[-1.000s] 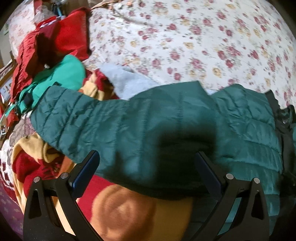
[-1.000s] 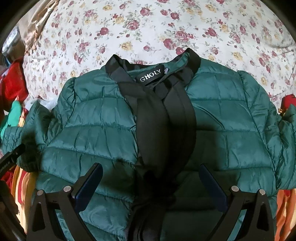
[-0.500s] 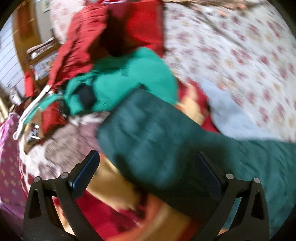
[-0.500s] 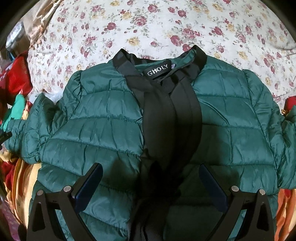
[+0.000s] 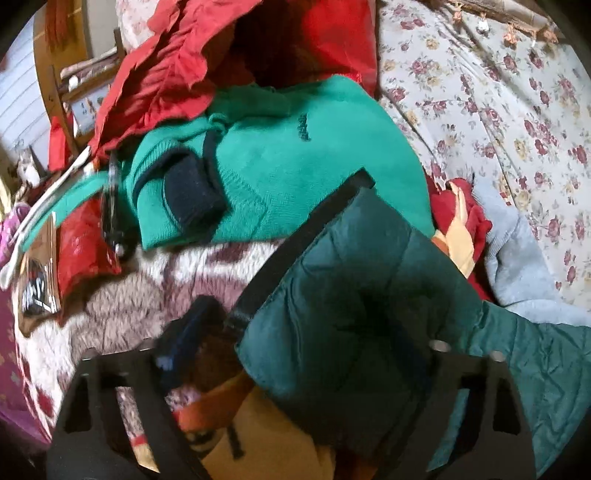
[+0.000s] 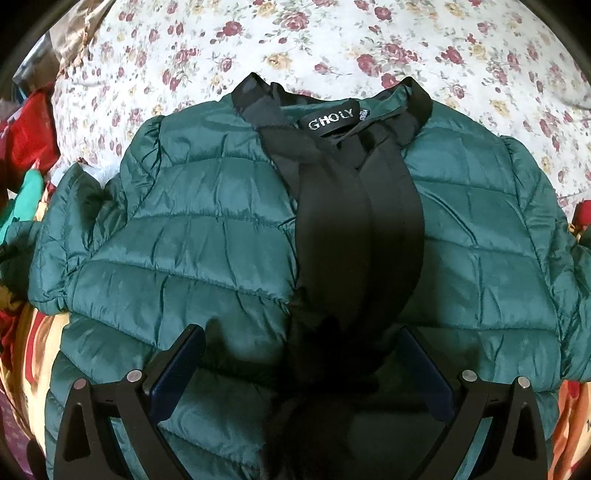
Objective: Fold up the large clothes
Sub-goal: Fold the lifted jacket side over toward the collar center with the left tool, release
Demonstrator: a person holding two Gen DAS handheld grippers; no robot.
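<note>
Left wrist view, jacket sleeve [image 5: 354, 302] between closing jaws, cuff at left jaw

Close, downward wrist views (shared jacket [image 6: 207, 258])

Floral bedsheet [image 6: 369, 33], wooden chair [image 5: 55, 92], brown packet [image 5: 38, 280] at left

"GHOLY" on jkt [image 6: 229, 236] neck label [image 6: 333, 123].
</note>
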